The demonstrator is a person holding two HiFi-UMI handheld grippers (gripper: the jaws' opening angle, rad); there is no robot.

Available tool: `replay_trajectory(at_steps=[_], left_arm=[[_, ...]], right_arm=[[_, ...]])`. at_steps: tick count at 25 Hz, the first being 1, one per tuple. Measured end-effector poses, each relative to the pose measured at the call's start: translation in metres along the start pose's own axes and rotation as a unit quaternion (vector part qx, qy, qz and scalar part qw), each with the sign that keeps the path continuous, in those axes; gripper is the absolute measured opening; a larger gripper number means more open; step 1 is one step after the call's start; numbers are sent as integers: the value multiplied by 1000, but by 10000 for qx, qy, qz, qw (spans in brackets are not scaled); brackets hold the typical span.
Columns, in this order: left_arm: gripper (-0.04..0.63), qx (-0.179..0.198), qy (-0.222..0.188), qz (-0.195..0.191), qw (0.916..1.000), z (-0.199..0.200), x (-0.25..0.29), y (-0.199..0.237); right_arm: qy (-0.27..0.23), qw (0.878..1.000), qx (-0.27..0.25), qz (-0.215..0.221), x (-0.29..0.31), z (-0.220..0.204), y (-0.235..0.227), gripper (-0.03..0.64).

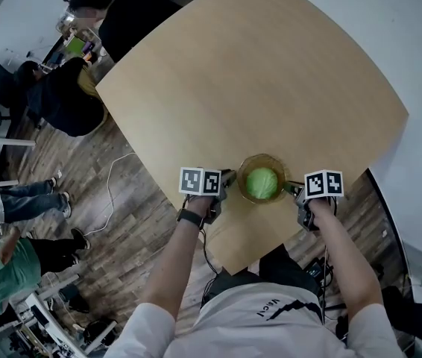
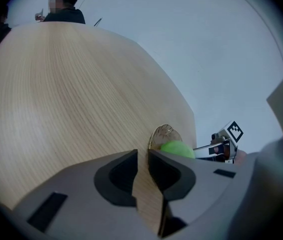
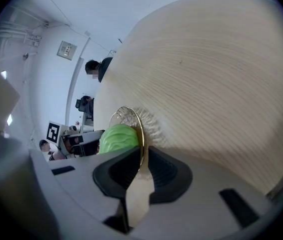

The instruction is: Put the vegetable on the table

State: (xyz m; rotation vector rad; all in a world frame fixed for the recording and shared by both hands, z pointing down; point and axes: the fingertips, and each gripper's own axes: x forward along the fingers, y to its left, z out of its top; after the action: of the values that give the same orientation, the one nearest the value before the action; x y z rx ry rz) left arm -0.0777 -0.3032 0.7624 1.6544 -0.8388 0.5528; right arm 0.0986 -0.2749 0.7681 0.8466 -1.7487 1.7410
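The cabbage (image 1: 262, 183) sits in a glass bowl (image 1: 243, 171) at the 6 o'clock edge of the surface (image 1: 256, 73). The left hand-held gripper (image 1: 230, 181) at the bowl's 9 o'clock and the right hand-held gripper (image 1: 293, 189) at its 3 o'clock each pinch the rim, jaws nearly together. I cannot tell whether the bowl rests or hovers, so this fits either setting down or picking up.

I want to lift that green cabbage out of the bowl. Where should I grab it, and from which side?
Probably from straight above. The cabbage sits down in the glass bowl, whose wall rings it, so only its rounded top is free. Close the jaws across the widest part showing above the rim; it is round, so a shallow pinch could slip off.
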Motion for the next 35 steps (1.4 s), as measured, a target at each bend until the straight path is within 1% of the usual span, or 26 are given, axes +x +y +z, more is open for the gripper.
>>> replay_trajectory(at_steps=[4, 6, 8, 12, 15, 18, 23, 29, 35], left_arm=[[72, -56, -214, -45, 9997, 9, -14, -3], [66, 19, -353, -145, 9993, 15, -23, -15], [40, 128, -525, -280, 9981, 20, -34, -33], [21, 329, -934, -647, 9930, 25, -58, -72], [14, 575, -1227, -832, 9873, 25, -79, -101], [14, 886, -1493, -929, 9804, 19, -103, -130], [14, 1335, -2009, -1039, 9649, 14, -143, -171], [14, 1740, -2377, -1040, 9500, -10, -190, -209], [14, 2085, -2813, -1007, 9313, -19, -221, -230]], right_arm=[[-196, 9992, -341, -119, -12, 8, 11, 52], [-325, 9976, -591, -184, -21, 10, 22, 51], [-504, 9949, -836, -237, -31, 13, 35, 38], [-922, 9882, -1212, -186, -46, 13, 66, 28], [-1244, 9818, -1433, -95, -58, 9, 89, 23], [-1663, 9723, -1644, -33, -75, 6, 114, 18], [-2433, 9516, -1870, 198, -108, 3, 158, 15], [-2871, 9325, -2170, 313, -142, -25, 207, 15], [-3415, 9005, -2664, 372, -175, -40, 249, 14]])
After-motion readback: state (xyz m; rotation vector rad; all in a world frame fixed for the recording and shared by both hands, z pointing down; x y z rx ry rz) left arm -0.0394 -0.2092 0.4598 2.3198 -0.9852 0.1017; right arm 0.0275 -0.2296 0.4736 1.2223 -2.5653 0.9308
